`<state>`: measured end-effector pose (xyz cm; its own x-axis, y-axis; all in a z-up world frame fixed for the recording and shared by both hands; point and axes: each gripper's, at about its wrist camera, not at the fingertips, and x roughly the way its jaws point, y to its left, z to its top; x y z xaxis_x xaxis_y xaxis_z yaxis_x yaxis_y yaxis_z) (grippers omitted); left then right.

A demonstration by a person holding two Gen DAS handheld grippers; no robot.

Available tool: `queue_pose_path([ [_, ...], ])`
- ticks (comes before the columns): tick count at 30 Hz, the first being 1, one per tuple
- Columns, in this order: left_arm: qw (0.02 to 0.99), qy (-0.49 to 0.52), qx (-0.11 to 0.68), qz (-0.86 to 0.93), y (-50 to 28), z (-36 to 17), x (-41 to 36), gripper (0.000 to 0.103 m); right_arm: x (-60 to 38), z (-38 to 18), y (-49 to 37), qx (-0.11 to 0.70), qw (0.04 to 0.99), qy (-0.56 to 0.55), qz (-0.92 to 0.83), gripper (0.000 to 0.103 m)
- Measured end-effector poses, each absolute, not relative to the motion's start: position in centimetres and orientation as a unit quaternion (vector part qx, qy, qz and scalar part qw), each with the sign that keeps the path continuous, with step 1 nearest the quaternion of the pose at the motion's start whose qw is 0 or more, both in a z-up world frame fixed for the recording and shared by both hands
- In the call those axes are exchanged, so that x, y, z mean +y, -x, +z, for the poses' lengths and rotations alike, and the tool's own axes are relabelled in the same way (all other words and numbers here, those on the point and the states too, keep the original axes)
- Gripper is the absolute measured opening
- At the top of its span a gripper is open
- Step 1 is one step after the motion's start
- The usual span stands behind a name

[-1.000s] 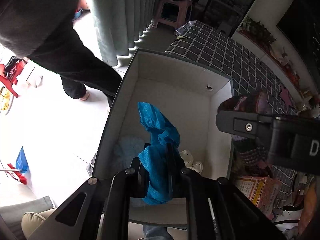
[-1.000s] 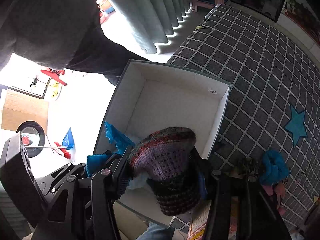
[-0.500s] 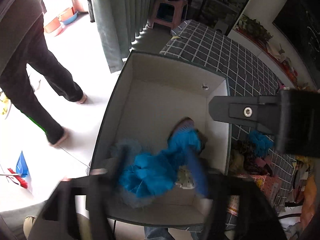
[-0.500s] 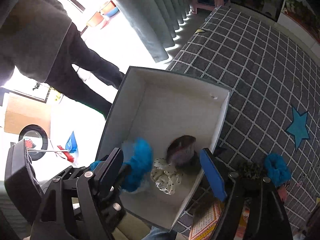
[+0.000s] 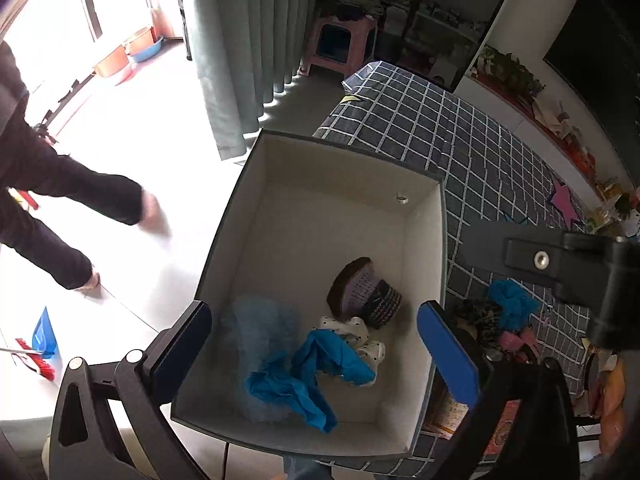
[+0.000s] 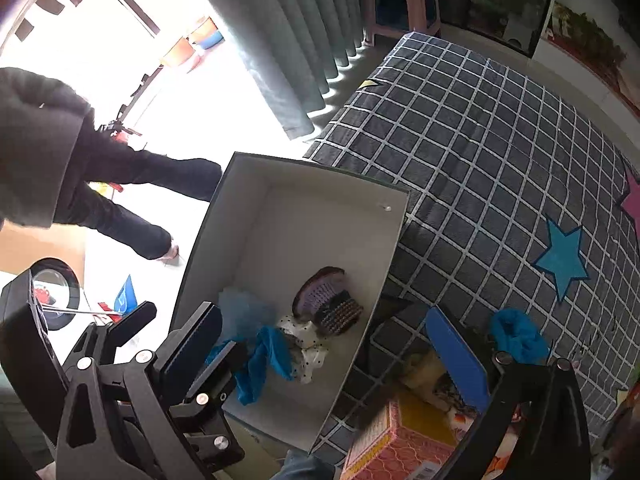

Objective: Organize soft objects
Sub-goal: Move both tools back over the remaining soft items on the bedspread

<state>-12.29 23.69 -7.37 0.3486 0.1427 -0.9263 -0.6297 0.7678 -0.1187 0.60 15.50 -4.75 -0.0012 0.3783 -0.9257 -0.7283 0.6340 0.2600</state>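
Observation:
A white-lined box (image 5: 256, 208) with a dark rim stands at the edge of a checked bed cover. In it lie a bright blue cloth (image 5: 308, 376), a pale blue fluffy piece (image 5: 256, 320), a white dotted cloth (image 5: 356, 332) and a purple knitted hat (image 5: 362, 292). My left gripper (image 5: 316, 348) hangs above the box's near end, its jaws opening wide with nothing held between them. My right gripper (image 6: 326, 350) straddles the box's right wall (image 6: 376, 304), jaws opening too and empty. The hat (image 6: 326, 296) and blue cloth (image 6: 260, 364) rest loose on the box floor.
On the checked cover (image 6: 480, 140) to the right of the box lie a blue fluffy item (image 6: 520, 340), a dark patterned one (image 5: 480, 316) and an orange patterned carton (image 6: 400, 440). A person in dark clothes (image 5: 60, 200) walks on the floor at the left. A grey curtain (image 5: 240, 40) hangs behind.
Both grippers opened. The blue cloth fell from the left one and the knitted hat from the right one into the box. The person at the left stepped farther away.

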Motion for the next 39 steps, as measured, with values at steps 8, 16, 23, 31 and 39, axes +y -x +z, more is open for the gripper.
queue_pose_path([
  [8, 0.789, 0.232, 0.517, 0.236, 11.6, -6.9, 23.2, 0.103, 13.7, -4.3, -1.1, 0.587, 0.691, 0.133, 0.4, 0.103],
  [16, 0.789, 0.285, 0.52, 0.163, 9.2, -5.9, 22.2, 0.103, 8.6, -3.9, -3.8, 0.61, 0.69, 0.091, 0.379, 0.103],
  [23, 0.798, 0.264, 0.531, 0.103, 4.0, -3.9, 18.6, 0.103, 0.9, -3.6, -7.4, 0.616, 0.715, 0.038, 0.328, 0.103],
  [31, 0.761, 0.242, 0.602, 0.02, -4.5, -6.2, 11.7, 0.103, -10.4, -7.1, -10.3, 0.644, 0.727, -0.045, 0.234, 0.103],
  [39, 0.687, 0.178, 0.704, 0.013, -10.6, -15.0, 4.6, 0.103, -19.5, -13.1, -9.9, 0.685, 0.707, -0.086, 0.155, 0.103],
])
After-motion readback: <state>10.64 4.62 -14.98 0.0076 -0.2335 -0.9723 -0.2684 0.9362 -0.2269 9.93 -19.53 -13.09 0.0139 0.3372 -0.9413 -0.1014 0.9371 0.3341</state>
